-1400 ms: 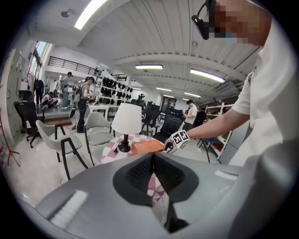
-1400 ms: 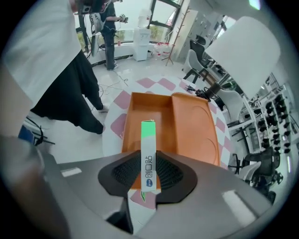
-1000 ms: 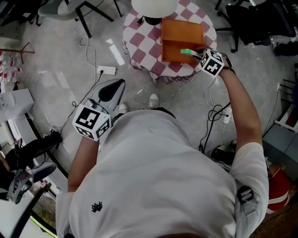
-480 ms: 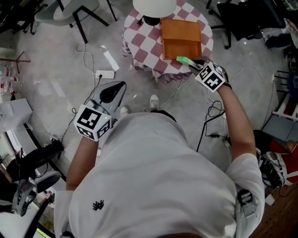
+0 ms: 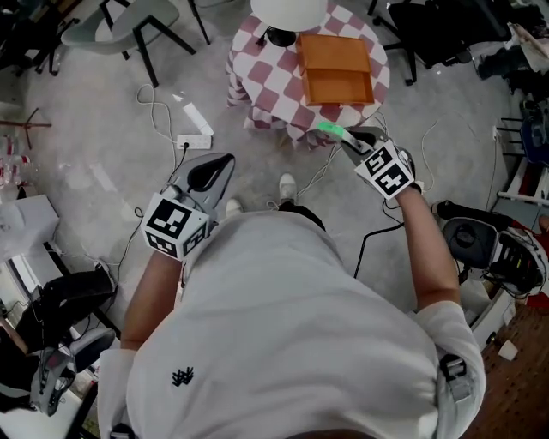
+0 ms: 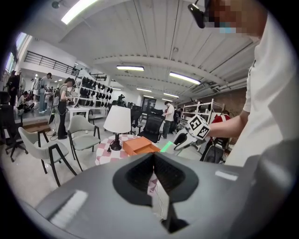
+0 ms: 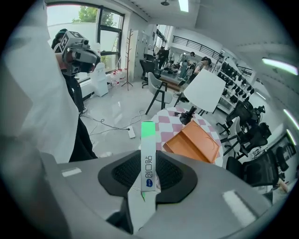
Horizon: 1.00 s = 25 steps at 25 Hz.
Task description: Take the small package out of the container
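The orange open container (image 5: 336, 67) lies on a small round table with a red-and-white checked cloth (image 5: 257, 64); the right gripper view also shows the container (image 7: 194, 142). My right gripper (image 5: 346, 137) hangs in front of the table's near edge, shut on a slim white package with a green end (image 5: 330, 130). In the right gripper view, the package (image 7: 148, 135) stands upright between the pads of that gripper (image 7: 148, 161). My left gripper (image 5: 216, 165) is held low over the floor to the left, jaws together and empty. In the left gripper view, its tip (image 6: 154, 156) points toward the table.
A white lamp (image 5: 287, 10) stands at the table's far side. A power strip (image 5: 194, 142) and cables lie on the floor between the table and my feet. Chairs (image 5: 129, 21) stand at the back left, office chairs and gear to the right.
My right gripper has drawn back with the package, from over the container's near edge to in front of the table. The left gripper has hardly moved.
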Each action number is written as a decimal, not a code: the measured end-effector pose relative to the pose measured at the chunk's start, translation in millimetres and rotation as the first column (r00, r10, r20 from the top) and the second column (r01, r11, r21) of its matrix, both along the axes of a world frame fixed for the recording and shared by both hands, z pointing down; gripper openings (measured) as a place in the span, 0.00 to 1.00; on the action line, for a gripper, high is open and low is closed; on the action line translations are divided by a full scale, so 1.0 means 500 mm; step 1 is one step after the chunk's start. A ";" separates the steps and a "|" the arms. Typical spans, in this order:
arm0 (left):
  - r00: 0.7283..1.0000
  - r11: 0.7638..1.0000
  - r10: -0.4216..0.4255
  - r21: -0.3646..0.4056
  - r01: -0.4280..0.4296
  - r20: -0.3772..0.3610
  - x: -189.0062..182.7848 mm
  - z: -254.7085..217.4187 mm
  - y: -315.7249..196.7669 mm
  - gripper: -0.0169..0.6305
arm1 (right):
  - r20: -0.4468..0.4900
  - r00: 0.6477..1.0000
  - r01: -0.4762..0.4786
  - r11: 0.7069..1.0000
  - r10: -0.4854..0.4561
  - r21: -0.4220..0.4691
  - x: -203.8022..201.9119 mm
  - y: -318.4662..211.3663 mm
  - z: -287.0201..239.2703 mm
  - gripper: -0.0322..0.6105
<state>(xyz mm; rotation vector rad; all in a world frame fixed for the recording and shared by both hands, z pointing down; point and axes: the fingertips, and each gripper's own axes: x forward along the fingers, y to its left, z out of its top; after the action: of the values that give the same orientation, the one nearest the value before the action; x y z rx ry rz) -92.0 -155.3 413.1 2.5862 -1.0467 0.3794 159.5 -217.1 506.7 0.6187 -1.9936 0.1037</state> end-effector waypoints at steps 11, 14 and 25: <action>0.998 0.998 0.063 -0.019 -0.063 0.003 -0.068 0.030 0.072 0.11 | 0.073 0.990 -0.121 0.993 0.120 0.009 -0.089 0.137 -0.041 0.20; 0.998 0.997 0.070 -0.024 -0.070 -0.001 -0.080 0.037 0.087 0.11 | 0.077 0.987 -0.140 0.990 0.139 0.011 -0.104 0.161 -0.042 0.20; 0.998 0.998 0.059 -0.027 -0.060 -0.023 -0.121 0.048 0.125 0.11 | 0.077 0.984 -0.160 0.987 0.160 0.007 -0.143 0.202 -0.044 0.20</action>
<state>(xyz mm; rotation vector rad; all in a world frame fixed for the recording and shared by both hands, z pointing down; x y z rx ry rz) -152.6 -92.7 437.1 2.5952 -0.9522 0.3769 88.1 -116.1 484.9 0.7936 -2.0166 0.2149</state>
